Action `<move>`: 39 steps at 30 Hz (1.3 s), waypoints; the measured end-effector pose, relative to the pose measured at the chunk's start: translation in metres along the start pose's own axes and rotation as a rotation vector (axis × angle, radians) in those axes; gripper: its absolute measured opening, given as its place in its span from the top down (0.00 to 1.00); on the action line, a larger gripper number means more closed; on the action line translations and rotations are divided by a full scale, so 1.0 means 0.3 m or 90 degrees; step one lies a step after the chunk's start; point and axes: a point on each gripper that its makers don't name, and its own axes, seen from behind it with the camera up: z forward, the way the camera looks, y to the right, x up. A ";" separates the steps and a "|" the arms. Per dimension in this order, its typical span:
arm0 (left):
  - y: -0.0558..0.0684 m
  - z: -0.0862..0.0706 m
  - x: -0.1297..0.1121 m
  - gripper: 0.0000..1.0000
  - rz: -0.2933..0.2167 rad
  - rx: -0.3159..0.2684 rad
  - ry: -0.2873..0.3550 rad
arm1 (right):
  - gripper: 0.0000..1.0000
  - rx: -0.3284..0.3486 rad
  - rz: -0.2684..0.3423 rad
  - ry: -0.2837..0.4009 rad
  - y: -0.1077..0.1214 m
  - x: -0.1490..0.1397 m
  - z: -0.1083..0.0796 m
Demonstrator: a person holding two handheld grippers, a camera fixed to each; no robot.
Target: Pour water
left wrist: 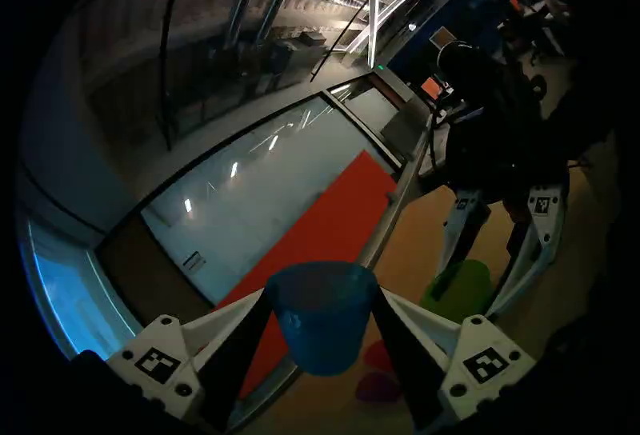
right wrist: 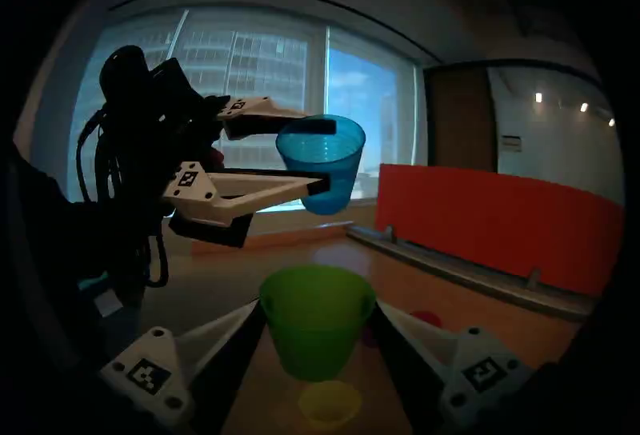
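A translucent blue cup [left wrist: 322, 327] sits between the fingers of my left gripper [left wrist: 322, 307], which is shut on it. In the right gripper view that left gripper [right wrist: 326, 157] is turned on its side and holds the blue cup [right wrist: 322, 159] in the air, above and behind the green cup. My right gripper [right wrist: 318, 315] is shut on the green cup [right wrist: 318, 323], mouth up, over the wooden table [right wrist: 472, 299]. In the left gripper view the right gripper [left wrist: 468, 291] and its green cup [left wrist: 464, 287] are to the right, lower down. I cannot tell if either cup holds water.
A yellow cup [right wrist: 330, 403] stands on the table under the green one, with reddish cups [right wrist: 428, 319] beyond and pink ones [left wrist: 380, 355] below the blue cup. A red partition [right wrist: 496, 219] runs along the table's far edge. A person in dark sleeves [right wrist: 120, 195] holds the left gripper.
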 end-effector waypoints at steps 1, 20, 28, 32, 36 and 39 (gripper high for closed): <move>0.001 0.001 0.004 0.13 0.004 0.000 0.001 | 0.10 0.001 0.000 0.000 -0.001 -0.001 0.001; -0.007 0.031 0.027 0.13 0.090 0.010 0.009 | 0.09 0.006 0.000 0.000 -0.007 0.000 0.012; -0.010 0.037 0.035 0.14 0.131 0.014 0.010 | 0.09 0.006 -0.001 -0.001 -0.006 0.002 0.016; -0.009 0.040 0.038 0.13 0.146 0.014 0.010 | 0.09 0.007 -0.001 -0.001 -0.005 0.002 0.017; -0.011 0.042 0.042 0.13 0.159 0.015 0.010 | 0.09 0.007 -0.002 0.000 -0.005 0.006 0.016; -0.013 0.045 0.045 0.13 0.167 0.015 0.010 | 0.09 0.006 -0.002 0.000 -0.002 0.006 0.016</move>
